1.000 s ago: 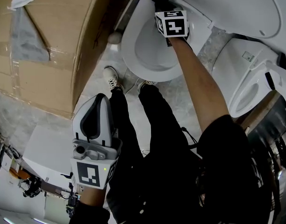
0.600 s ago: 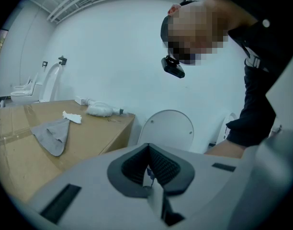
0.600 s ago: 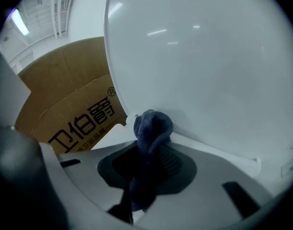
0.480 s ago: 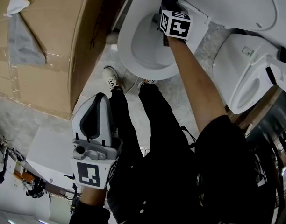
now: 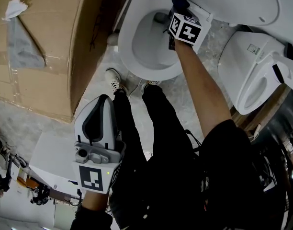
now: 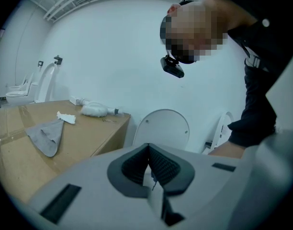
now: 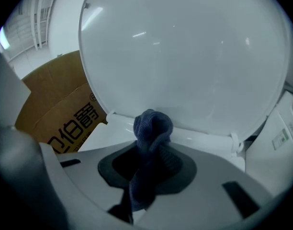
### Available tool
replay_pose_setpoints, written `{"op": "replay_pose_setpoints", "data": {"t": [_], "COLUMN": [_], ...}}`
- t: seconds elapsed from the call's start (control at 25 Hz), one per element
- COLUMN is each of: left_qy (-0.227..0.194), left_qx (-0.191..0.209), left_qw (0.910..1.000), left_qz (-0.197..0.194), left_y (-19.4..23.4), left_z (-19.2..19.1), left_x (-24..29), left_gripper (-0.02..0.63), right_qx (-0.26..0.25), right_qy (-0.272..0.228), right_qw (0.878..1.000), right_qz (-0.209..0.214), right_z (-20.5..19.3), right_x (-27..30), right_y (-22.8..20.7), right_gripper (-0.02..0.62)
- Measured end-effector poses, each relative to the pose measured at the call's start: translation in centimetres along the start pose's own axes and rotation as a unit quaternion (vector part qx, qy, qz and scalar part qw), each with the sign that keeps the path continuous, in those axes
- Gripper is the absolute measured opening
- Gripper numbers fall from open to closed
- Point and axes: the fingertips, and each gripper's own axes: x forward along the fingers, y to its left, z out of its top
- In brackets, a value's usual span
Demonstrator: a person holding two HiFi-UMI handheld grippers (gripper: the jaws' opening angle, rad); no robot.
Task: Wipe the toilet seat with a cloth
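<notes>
The dark blue cloth (image 7: 152,126), bunched into a wad, is pinched between the jaws of the right claw (image 7: 153,152), with its tail hanging down behind. The wad sits at the rear of the white oval toilet seat (image 5: 127,44), just below the raised lid (image 7: 185,56).

White wall (image 6: 103,47); mottled grey floor (image 5: 15,121); big cardboard box (image 5: 46,42) at left; spare toilet (image 5: 252,71) at right

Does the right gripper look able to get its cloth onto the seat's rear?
Likely yes: the lid is up, and the right gripper, shut on the cloth, hovers at the rear of the toilet seat, nothing between.
</notes>
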Motion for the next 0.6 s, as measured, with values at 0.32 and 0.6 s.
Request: {"op": "replay_pose_setpoints", "data": {"t": [0.32, 0.6], "left_qy": [0.008, 0.007], "left_qx": [0.006, 0.009], "left_qw": [0.9999, 0.9998], "left_qz": [-0.013, -0.016], "left_y": [-1.3, -1.9], "left_z": [-0.4, -0.3], "left_x": [0.2, 0.1], "left_gripper": [0.009, 0.009], "right_qx": [0.053, 0.088], "right_qy": [0.005, 0.008], "right_qw": [0.998, 0.996], "right_qz": [-0.027, -0.032], "right_z": [-1.7, -2.8], "right_x": [-1.2, -2.1], "right_y": [-2.8, -4.6], "right_gripper": [0.084, 0.084]}}
